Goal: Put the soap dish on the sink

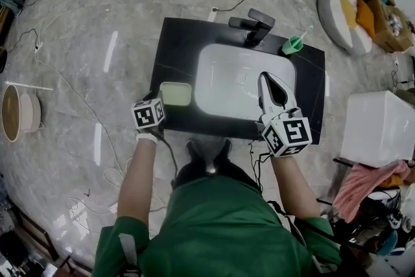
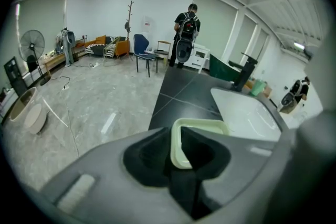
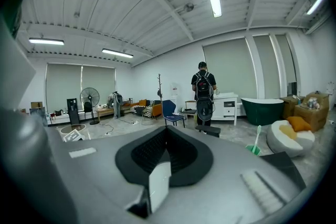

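Black desk [image 1: 175,42] carried the white sink [image 1: 227,74] set into its middle, so the only flat landing area was the dark strip either side of the basin

Faucet [image 1: 256,24] sat at the back edge, green cup [image 1: 293,45] with a toothbrush at the back right corner. That left the front-left strip as the free spot, which is probably why the dish was there

Soap dish [image 1: 176,94], pale green, sat over that left strip, just beside the basin's left rim, level and open side up. Couldn't tell from either view whether its base was touching the desk or just above it

Left gripper [image 2: 176,136] was clamped on the dish's near-left rim: one jaw inside the tray, one outside, wall pinched between them. An edge grip makes sense here, since the tray looks too wide to span, and it keeps the base clear for a flat set-down

Right gripper [image 1: 266,78] hung over the front-right part of the basin, well apart from the dish, jaws closed together with nothing between them. Read it as parked out of the way, this is a one-gripper job

Judgement: placement near done. What's left is confirming contact with the desk and releasing. Risk: with the grip off-centre, the dish could tip or skid toward the basin when the jaws part
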`<state>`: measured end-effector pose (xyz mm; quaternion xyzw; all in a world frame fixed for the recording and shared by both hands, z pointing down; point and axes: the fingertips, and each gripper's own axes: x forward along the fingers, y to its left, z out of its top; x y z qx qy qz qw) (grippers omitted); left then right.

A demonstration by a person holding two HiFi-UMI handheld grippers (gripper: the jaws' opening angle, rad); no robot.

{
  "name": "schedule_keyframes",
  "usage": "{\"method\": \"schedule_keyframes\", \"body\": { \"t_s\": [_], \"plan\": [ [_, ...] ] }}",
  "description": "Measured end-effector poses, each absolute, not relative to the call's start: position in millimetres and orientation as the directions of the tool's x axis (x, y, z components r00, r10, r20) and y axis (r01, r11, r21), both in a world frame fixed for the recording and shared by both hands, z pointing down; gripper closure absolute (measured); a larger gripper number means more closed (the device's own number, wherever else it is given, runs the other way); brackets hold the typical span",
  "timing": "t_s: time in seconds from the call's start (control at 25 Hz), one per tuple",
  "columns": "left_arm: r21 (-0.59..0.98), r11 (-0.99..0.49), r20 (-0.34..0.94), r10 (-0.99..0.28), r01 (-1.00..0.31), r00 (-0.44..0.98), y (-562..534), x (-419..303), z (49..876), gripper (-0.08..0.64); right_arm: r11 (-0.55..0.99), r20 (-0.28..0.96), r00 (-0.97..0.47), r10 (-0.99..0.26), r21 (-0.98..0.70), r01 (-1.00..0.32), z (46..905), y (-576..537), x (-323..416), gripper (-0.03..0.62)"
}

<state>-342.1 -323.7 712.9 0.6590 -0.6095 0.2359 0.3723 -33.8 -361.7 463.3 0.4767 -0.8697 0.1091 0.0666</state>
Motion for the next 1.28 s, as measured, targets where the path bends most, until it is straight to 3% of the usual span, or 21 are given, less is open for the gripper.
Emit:
{"method": "schedule_keyframes", "body": {
  "t_s": [0.32,0.64,0.88,1.12,1.28],
  "plan": [
    [0.204,0.041,0.636,-0.765,-0.978,0.100,-326.9,-359.5,626.7,0.488,0.525,0.174,-0.538,-0.825,-0.116,-0.843,438.0,-346.4,-33.0,0.600],
    [0.197,-0.080,0.454,-0.876,-0.977,0.163,-315.3,-330.4,527.3,0.488,0.560,0.131,-0.569,-0.812,-0.104,-0.822,414.0,-324.0,-41.9,0.600],
    [0.184,-0.184,0.325,-0.916,-0.966,0.236,-296.6,-295.0,459.7,0.488,0.585,0.064,-0.590,-0.805,-0.084,-0.807,390.3,-310.3,-46.9,0.597],
    [0.185,-0.241,0.235,-0.930,-0.953,0.281,-280.1,-271.9,410.2,0.488,0.632,0.038,-0.636,-0.770,-0.087,-0.770,375.1,-303.7,-57.6,0.534],
    [0.162,-0.270,0.177,-0.938,-0.949,0.297,-272.3,-260.8,380.1,0.488,0.673,0.027,-0.676,-0.736,-0.081,-0.735,366.8,-298.7,-67.3,0.529]
  ]
}}
